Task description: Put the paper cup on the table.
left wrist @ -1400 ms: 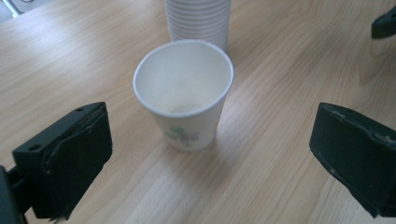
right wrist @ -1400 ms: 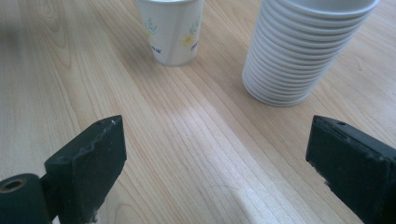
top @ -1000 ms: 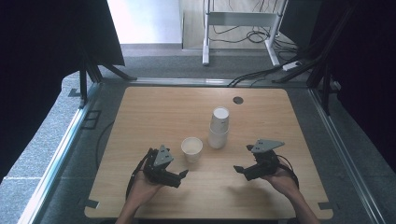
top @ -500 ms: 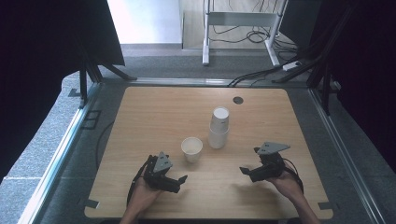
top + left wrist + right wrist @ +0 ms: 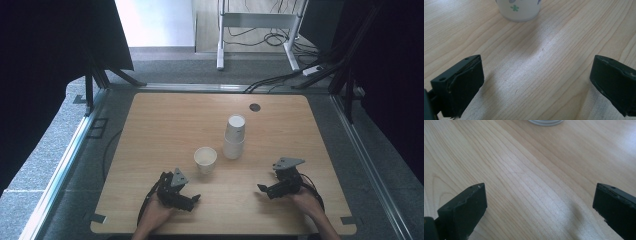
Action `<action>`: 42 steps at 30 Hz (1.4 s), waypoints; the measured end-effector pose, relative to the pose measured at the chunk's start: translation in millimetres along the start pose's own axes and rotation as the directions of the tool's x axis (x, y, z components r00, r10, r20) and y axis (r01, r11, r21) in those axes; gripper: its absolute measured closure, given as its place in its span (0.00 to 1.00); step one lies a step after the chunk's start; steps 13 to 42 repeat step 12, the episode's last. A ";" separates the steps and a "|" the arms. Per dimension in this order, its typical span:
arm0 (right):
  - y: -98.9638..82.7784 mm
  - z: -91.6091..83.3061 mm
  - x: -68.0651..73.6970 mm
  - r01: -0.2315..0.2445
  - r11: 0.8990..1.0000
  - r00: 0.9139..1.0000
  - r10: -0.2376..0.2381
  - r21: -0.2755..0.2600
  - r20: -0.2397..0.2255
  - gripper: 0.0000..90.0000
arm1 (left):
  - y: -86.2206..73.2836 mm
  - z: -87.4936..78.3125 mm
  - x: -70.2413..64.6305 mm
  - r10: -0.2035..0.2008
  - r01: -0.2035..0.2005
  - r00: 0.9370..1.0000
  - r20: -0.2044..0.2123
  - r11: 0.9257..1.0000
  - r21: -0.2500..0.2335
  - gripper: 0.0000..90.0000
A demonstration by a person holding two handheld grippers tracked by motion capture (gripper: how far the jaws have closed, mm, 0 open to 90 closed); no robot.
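Observation:
A single white paper cup (image 5: pixel 205 158) stands upright near the middle of the wooden table (image 5: pixel 165 125); its base with a green clover print (image 5: pixel 520 10) is at the top of the left gripper view. A stack of white cups (image 5: pixel 234 136) stands upside down just right of it, its rim (image 5: pixel 546 122) at the top of the right gripper view. My left gripper (image 5: pixel 192 202) sits low near the front edge, open, with bare wood between its jaws (image 5: pixel 537 82). My right gripper (image 5: pixel 264 190) is at the front right, its jaws having just been opening, wide apart over bare wood (image 5: pixel 540 205).
A small dark round disc (image 5: pixel 255 107) is set in the table near its far edge. Metal rails (image 5: pixel 65 165) and grey floor border the table. A white desk frame (image 5: pixel 255 30) and cables lie beyond it.
Both hands have sunk and drawn back toward the table's front edge. The right gripper's jaws have spread wider. The cups have not moved.

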State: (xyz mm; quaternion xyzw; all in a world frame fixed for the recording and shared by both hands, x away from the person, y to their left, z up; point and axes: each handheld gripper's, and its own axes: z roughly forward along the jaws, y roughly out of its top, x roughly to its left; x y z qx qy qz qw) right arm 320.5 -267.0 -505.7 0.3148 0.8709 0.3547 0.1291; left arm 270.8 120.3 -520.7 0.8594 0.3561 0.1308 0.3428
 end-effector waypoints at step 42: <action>-10.9 10.2 -1.4 -0.007 1.000 1.000 0.007 0.006 0.000 0.00 | 0.0 1.4 -3.6 -0.050 0.051 0.998 -0.034 0.998 0.023 0.00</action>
